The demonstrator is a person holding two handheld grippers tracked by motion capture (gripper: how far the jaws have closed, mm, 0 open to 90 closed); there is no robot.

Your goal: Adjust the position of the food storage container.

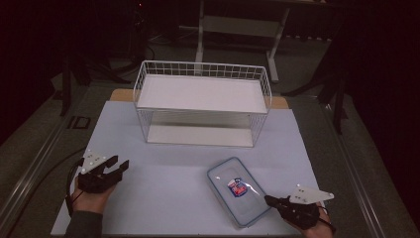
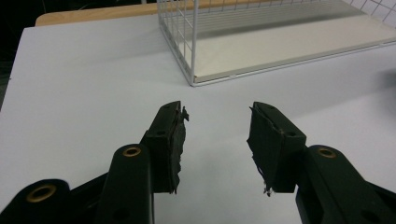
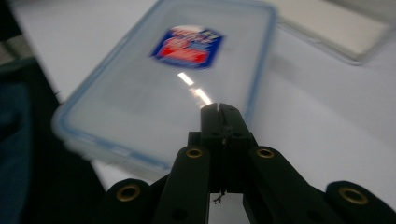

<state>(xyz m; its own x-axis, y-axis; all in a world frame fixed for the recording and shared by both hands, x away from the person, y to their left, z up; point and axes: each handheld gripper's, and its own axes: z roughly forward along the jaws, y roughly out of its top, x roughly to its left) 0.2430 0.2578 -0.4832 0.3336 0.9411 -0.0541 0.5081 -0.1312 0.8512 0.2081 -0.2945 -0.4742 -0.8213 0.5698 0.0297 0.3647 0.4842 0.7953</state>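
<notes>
Black jaws of right gripper (image 3: 219,109) pressed together, nothing visibly pinched between them; tips poised at, or just over, the long right edge of clear plastic lid (image 3: 163,84). Contact with the rim not confirmable: right gripper view blurred. Same gripper (image 1: 270,201) noted in high view at the near right corner of the table (image 1: 163,193), tips meeting the near right corner of the lid (image 1: 237,191).

Lid: flat, blue-rimmed, red-and-blue label (image 1: 236,187) facing up, lying near the right part of the table's near edge, turned diagonally, its far corner aimed toward the wire rack.

Left gripper (image 2: 217,133): jaws spread wide, empty, worn pads (image 2: 261,140) exposed, over bare table surface near the left edge. Seen in high view (image 1: 119,166) well apart from the lid.

Wire rack (image 1: 200,104): white, 2 tiers, standing toward the table's far edge, both shelves bare. Lower shelf (image 2: 280,46) visible ahead of the left gripper.

Step in hand, as judged: approach to the lid, or nudging of it with closed tips; grasp not yet made. Probable destination: the rack.

Next move calls for: opening of right jaws, seating them across the lid's overhanging or raised rim, firm closure before lifting. Flat lie of the lid leaves little purchase; sliding toward the near edge, or steadying by the left gripper, possibly needed.
</notes>
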